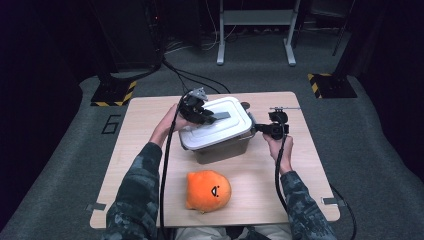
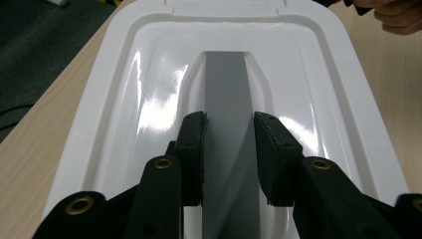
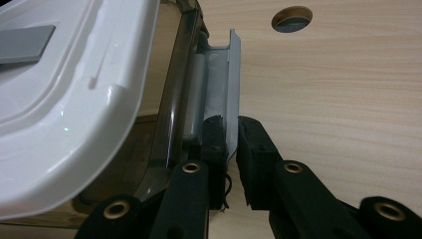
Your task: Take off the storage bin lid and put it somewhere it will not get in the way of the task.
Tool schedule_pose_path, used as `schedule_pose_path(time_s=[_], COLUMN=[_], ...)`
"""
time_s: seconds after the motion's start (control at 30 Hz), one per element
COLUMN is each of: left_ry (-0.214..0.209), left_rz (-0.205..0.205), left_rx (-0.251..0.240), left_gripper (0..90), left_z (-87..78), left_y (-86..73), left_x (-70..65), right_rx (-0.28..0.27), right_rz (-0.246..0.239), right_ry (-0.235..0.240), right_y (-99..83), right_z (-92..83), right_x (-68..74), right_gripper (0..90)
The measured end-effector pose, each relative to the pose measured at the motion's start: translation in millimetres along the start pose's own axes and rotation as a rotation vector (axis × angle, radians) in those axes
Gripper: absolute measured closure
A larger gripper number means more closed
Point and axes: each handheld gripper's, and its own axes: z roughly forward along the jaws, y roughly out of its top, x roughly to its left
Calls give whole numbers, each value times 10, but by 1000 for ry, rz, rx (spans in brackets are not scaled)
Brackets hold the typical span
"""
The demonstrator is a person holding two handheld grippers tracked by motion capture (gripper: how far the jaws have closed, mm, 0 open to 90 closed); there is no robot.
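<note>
A translucent grey box (image 1: pixel 223 151) with a white lid (image 1: pixel 231 127) stands in the middle of the table. My left gripper (image 1: pixel 206 116) reaches over the lid from the left and is shut on the lid's grey handle strip (image 2: pixel 226 84), one pad on each side (image 2: pixel 229 122). The lid (image 3: pixel 74 94) sits tilted, its near edge raised above the box wall (image 3: pixel 171 99). At the box's right end, my right gripper (image 1: pixel 258 129) is shut on the grey side latch (image 3: pixel 233 69), which swings out from the box; its pads pinch the latch's lower end (image 3: pixel 228 124).
An orange plush toy (image 1: pixel 208 190) with a small face lies on the wooden table (image 1: pixel 145 135) in front of the box. A round cable hole (image 3: pixel 292 19) sits in the tabletop behind the latch. Black cables trail from both grippers toward the person.
</note>
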Motion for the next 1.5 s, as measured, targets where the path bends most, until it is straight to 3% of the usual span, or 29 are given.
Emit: schedule_pose_path(time_s=[0.33,0.53,0.6,0.9,1.27,1.5], left_ry=[84,138,139,236,343,411], left_rz=[-50,-92,-99,-169,-270,-360], left_rx=[-41,-60,-61,-56,-66,-64], left_gripper=[663,663,663,663,663,663], left_z=[-264,-452,-475,-777,-1031,-1131], left_y=[-103,-250,-273,-606,-1015,-1324], left_x=[20,74,79,207,343,426], right_rx=[-1,-4,-6,-7,-7,-7], right_rz=[1,2,4,3,-1,-1], right_ry=[-1,-1,-1,-4,-11,-11], right_y=[-4,-8,-9,-13,-12,-12], right_z=[-9,-13,-14,-21,-23,-25], right_x=[2,2,1,8,14,16], right_gripper=[820,820,820,819,820,820])
